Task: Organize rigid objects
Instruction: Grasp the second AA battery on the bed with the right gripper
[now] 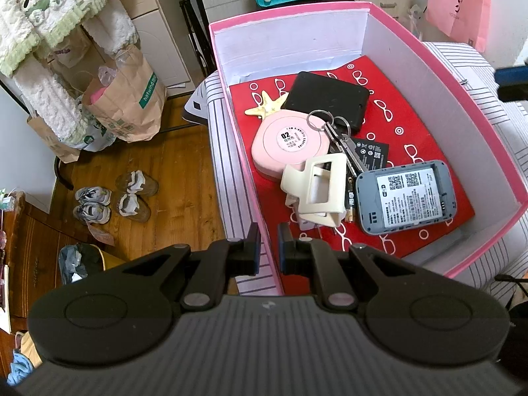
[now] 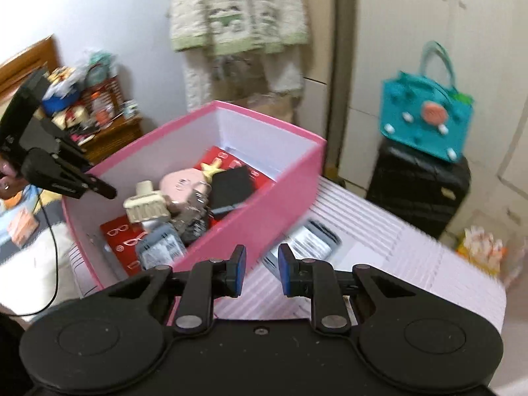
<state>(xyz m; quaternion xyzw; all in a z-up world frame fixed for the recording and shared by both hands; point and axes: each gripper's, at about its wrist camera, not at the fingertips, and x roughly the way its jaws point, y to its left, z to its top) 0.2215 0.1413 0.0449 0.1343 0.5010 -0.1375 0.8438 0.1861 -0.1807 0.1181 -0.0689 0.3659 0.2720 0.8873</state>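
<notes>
Striped bedding (image 2: 379, 241) covers the surface where a pink box (image 1: 488, 125) sits, in a bedroom with a wooden floor, paper bags and shoes to one side. Inside the box, on a red glasses-print sheet (image 1: 415, 132), lie a black wallet-like case (image 1: 326, 97), a pink round case (image 1: 287, 145), a yellow starfish (image 1: 269, 104), a bunch of keys (image 1: 340, 138), a cream hair claw (image 1: 316, 194) and a grey pocket router (image 1: 407, 194) with its back cover off. The left tool (image 1: 267, 244) hovers over the near-left wall of the box, its jaws a narrow gap apart and holding nothing. The right tool (image 2: 262, 264) is outside the box, also empty, jaws moderately open, pointed toward a blurred grey labelled device (image 2: 307, 244) lying on the bedding just beside the box's outer wall. Most items appear already gathered, so the step in hand seems to be collecting this last piece. The next move likely calls for lowering the right tool over the device, closing across its narrow width, then lifting it clear of the wall and into a free spot.
</notes>
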